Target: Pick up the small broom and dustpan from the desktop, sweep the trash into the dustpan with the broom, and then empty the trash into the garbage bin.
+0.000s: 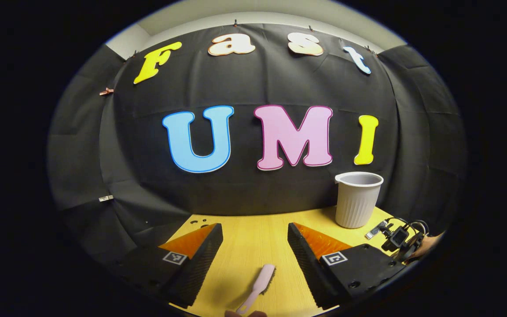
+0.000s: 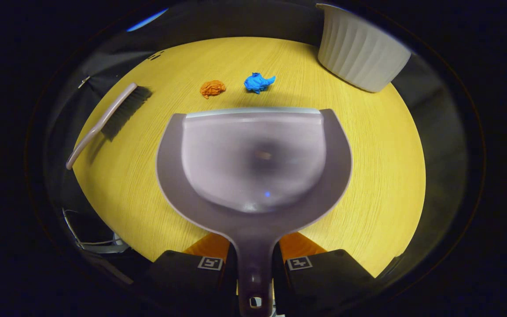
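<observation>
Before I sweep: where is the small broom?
In the right gripper view, the small broom lies on the desktop, left of the dustpan, near the orange scrap.

A light wooden desktop (image 2: 381, 176) carries everything. Taking the ribbed white garbage bin (image 2: 359, 53) at its far right edge as the landmark: a crumpled blue scrap (image 2: 258, 82) lies to the bin's left, and a crumpled orange scrap (image 2: 212, 88) lies just beyond that, farther from the bin. The small broom (image 2: 112, 116) lies flat well to the bin's left, near the opposite edge, bristles toward the scraps. In the left gripper view the bin (image 1: 358, 199) stands on the desktop (image 1: 253, 237), the broom (image 1: 259, 286) lying nearer.
</observation>
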Demonstrator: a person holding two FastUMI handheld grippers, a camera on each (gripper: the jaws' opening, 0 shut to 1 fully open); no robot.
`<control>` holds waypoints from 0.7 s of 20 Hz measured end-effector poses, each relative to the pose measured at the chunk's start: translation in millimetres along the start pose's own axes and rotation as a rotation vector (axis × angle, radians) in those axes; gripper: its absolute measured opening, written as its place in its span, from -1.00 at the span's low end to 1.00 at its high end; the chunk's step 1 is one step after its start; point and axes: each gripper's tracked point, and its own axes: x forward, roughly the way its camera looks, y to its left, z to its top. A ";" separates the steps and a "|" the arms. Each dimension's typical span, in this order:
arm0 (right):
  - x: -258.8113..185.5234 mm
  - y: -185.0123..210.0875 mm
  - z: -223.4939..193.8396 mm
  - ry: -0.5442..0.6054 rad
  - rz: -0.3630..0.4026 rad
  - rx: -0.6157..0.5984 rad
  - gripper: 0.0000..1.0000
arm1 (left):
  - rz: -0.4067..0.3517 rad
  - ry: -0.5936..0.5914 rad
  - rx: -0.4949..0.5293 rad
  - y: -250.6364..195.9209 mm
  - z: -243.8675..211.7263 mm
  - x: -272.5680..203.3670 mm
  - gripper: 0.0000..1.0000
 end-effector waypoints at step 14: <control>-66.8 -2.5 2.1 -0.185 0.000 -0.075 -0.27 | -0.214 0.564 0.121 -12.6 -219.6 42.2 0.88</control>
